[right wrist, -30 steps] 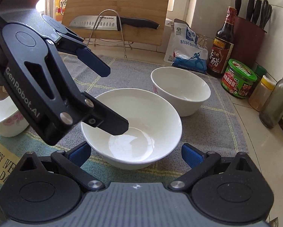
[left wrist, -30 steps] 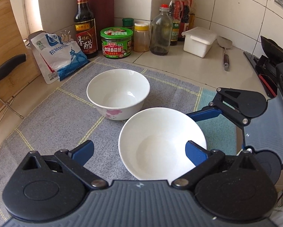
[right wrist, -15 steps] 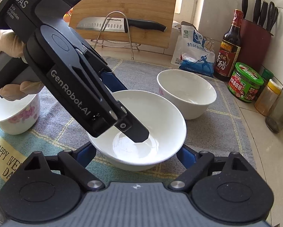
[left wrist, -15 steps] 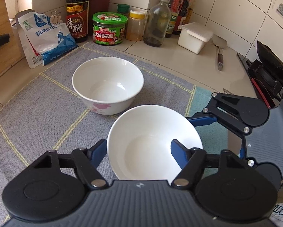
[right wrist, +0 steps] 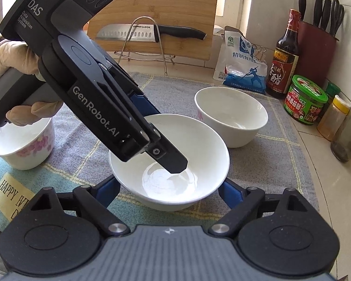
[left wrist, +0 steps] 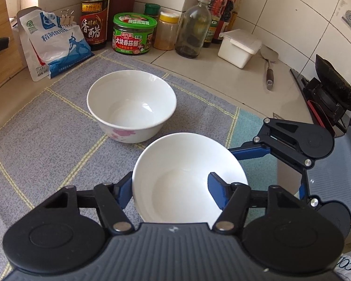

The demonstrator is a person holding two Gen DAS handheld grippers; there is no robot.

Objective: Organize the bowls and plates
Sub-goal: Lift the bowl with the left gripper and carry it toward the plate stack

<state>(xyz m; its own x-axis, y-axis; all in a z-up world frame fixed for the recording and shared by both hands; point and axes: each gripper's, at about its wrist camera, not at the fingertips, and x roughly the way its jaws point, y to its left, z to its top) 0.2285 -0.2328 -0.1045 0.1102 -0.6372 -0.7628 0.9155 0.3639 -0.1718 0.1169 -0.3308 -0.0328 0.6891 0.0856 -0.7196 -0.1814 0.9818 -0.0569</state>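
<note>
So the plain white shallow ceramic bowl (left wrist: 187, 164) sits mid-way on the grey checked cloth mat (left wrist: 46, 128), just in front of a deeper white bowl with pink flowers (left wrist: 131, 110). The left claw (left wrist: 170, 192) is clamped on its wall, one finger inside and one outside. The right claw (right wrist: 168, 187) has just been closing and its pads look pressed on both sides. I'd lift straight up and level, since glazed ceramic is slippery. The mat covers a tiled desk (left wrist: 222, 82) with a green-lidded sauce jar (left wrist: 134, 35) and a dark vinegar bottle (left wrist: 94, 16) along the wall.
</note>
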